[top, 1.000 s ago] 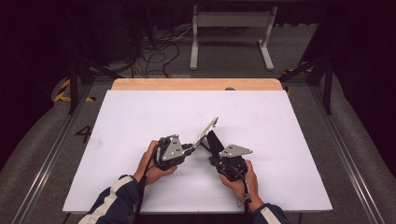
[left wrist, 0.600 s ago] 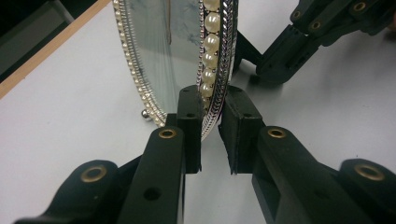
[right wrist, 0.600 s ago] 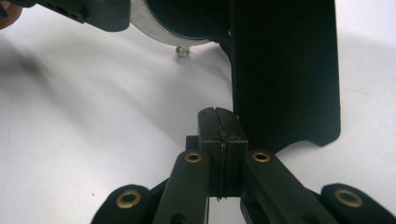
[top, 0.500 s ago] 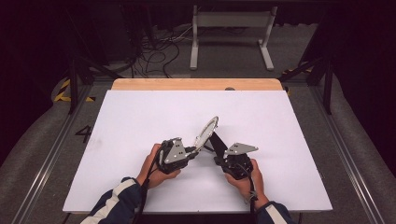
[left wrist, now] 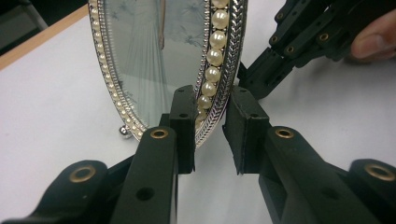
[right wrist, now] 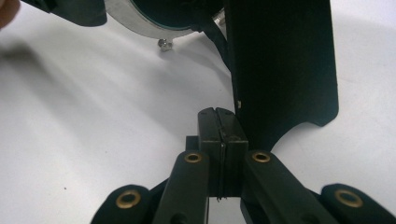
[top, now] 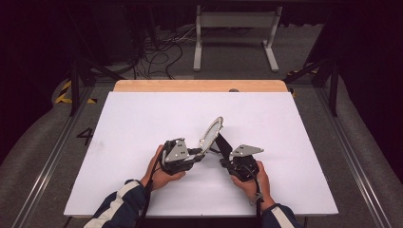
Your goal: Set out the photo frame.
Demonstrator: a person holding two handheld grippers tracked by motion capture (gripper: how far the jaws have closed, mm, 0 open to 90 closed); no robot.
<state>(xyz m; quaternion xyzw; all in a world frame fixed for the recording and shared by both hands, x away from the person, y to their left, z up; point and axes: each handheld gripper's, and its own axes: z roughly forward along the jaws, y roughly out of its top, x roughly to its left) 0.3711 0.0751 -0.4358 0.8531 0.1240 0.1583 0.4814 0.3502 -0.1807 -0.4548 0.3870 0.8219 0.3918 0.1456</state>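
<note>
Since a moment ago my left hand-held gripper has been easing its jaws apart around the oval frame's pearl rim, so I should steady it upright mid-table (right hand-held gripper clamped on the black back stand) before letting go.

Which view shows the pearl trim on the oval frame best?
Left gripper view: the oval frame is close, pearls and silver braid sharp. High view gives a small tilted oval; right gripper view catches its lower rim and black back stand.

My jaws are matt black plastic with brass-looking rivets. The picture frame is shiny silver metal – glossy pearls, smooth glass. Its stand is matt black. The table is smooth white, with a wood edge.
</note>
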